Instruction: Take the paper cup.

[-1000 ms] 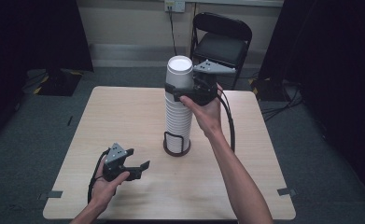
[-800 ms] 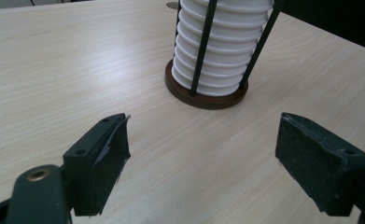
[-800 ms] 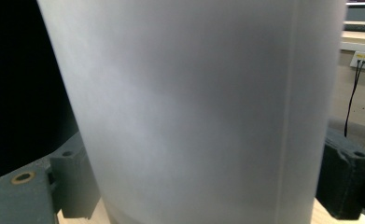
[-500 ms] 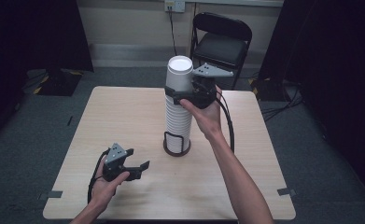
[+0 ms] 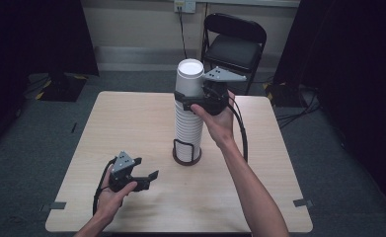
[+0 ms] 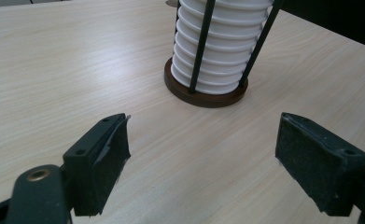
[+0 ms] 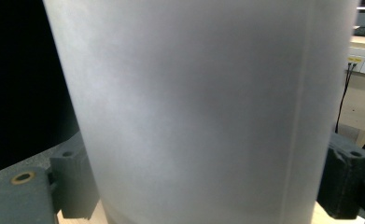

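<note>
1. The top cup [image 5: 190, 78] sits upside down at the head of a tall stack [image 5: 188, 126] of white cups, which stands in a wire holder [image 5: 186, 150] on a round dark base near the middle of the table [image 5: 131, 123].
2. We see the right gripper [image 5: 200, 94] at that top cup, a jaw on each side of its wall. In the right gripper view the cup [image 7: 199, 112] lies between the two jaws and seems to touch them, so we judge them clenched on it, though how firmly we cannot tell.
3. We think the main risk is a crushed cup: thin walls would buckle under too hard a squeeze.
4. Lifting could bring more than one cup, since nested cups cling together. A sideways pull could also tip the stack, which rises well above the holder's wires.
5. The left gripper [image 5: 131, 175] rests low on the near left of the table, well apart from the stack, its jaws released and wide, holding nothing. It gives the base no support if the stack leans.
6. In the left gripper view, bare table lies between the jaws and the base [image 6: 206, 95].
7. Beyond the table stands a black folding chair [image 5: 237, 44], out of the way. Nothing blocks an upward lift.
</note>
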A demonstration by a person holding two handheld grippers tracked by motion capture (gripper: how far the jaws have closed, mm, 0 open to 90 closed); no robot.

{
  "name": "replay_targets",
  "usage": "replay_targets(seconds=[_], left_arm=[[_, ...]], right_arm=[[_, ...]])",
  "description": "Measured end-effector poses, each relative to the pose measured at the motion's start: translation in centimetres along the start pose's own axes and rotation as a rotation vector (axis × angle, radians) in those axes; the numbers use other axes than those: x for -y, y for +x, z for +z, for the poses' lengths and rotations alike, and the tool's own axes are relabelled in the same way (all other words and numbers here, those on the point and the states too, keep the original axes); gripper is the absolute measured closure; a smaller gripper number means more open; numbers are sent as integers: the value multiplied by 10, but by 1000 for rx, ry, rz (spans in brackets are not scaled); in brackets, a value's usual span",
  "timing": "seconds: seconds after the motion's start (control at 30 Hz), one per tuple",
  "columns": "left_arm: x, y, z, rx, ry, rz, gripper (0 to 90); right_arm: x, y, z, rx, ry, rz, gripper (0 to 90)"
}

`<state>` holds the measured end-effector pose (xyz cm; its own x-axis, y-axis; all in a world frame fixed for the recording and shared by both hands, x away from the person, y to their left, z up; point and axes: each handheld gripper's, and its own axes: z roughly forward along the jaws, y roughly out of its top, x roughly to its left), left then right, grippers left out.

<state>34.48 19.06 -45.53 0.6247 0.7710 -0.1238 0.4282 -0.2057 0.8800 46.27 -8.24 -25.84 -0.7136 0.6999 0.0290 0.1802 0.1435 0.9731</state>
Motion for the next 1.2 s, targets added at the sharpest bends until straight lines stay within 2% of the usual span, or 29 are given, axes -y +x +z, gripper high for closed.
replay_targets(seconds=[0.2,0.37,0.5,0.9,1.07,1.1,1.2], left_arm=[[0,0,0,-2,1,0,174],[0,0,0,-3,1,-2,174],[0,0,-1,-6,0,-2,174],[0,0,0,-5,1,-2,174],[0,-2,0,1,4,7,176],[0,-3,1,3,6,10,176],[1,-3,1,2,7,6,176]], right_arm=[[0,0,0,2,-2,1,126],[-5,0,-3,-7,-46,15,130],[-9,0,-4,-8,-55,12,133],[-23,2,-13,-1,-127,6,147],[-30,0,-16,-16,-163,36,148],[-32,0,-17,-16,-183,39,149],[-34,1,-18,-21,-189,35,149]])
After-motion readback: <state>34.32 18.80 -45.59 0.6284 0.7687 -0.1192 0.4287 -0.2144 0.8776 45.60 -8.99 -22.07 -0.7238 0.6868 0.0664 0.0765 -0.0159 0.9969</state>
